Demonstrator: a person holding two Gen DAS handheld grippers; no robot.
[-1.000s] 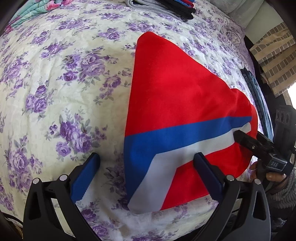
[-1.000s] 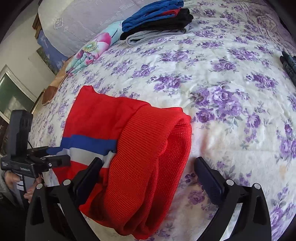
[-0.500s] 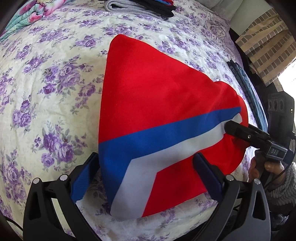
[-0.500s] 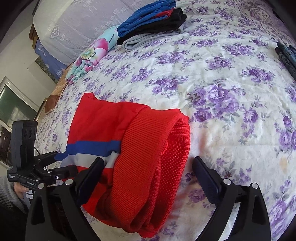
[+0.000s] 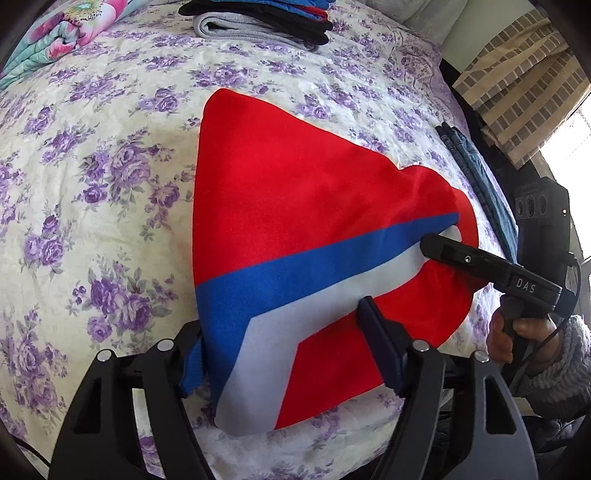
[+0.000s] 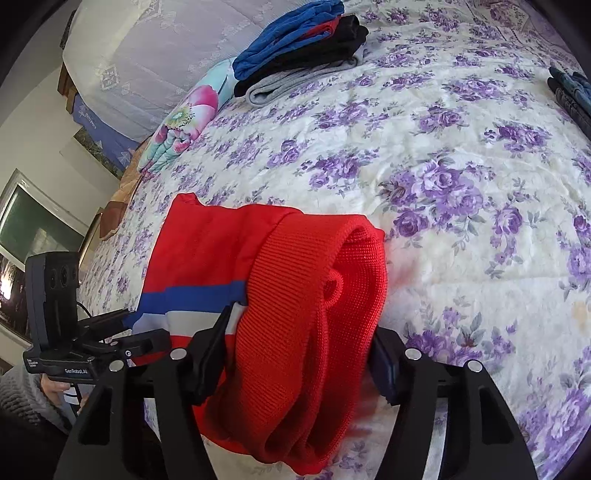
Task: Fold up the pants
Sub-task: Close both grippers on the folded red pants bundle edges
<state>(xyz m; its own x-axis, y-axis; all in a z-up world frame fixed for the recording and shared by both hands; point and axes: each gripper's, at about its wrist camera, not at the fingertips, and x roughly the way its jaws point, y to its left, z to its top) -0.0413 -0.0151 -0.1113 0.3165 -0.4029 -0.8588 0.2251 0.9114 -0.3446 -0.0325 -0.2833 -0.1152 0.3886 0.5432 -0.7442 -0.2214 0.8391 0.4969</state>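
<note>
Red pants (image 5: 295,184) with a blue and a white stripe lie folded on the flowered bedspread (image 5: 92,184). My left gripper (image 5: 280,317) straddles their near striped corner. Its jaws are closing, one pad at the fabric's left edge and the other resting on top. In the right wrist view the ribbed red waistband (image 6: 306,277) bulges between the fingers of my right gripper (image 6: 303,325), whose jaws are closing too. Each gripper shows in the other's view: the right gripper (image 5: 439,251) at the stripe's far end, the left gripper (image 6: 133,328) at the striped edge.
A stack of folded clothes (image 5: 266,22) sits at the far side of the bed, next to a floral quilt (image 5: 55,33). Dark blue jeans (image 5: 476,166) lie along the right edge. A hand in a grey knit sleeve (image 5: 546,362) holds the right gripper.
Both pairs of jaws have narrowed around the pants. The left gripper has shifted so the striped corner now sits between its fingers; the right fingers have come up against the waistband.
</note>
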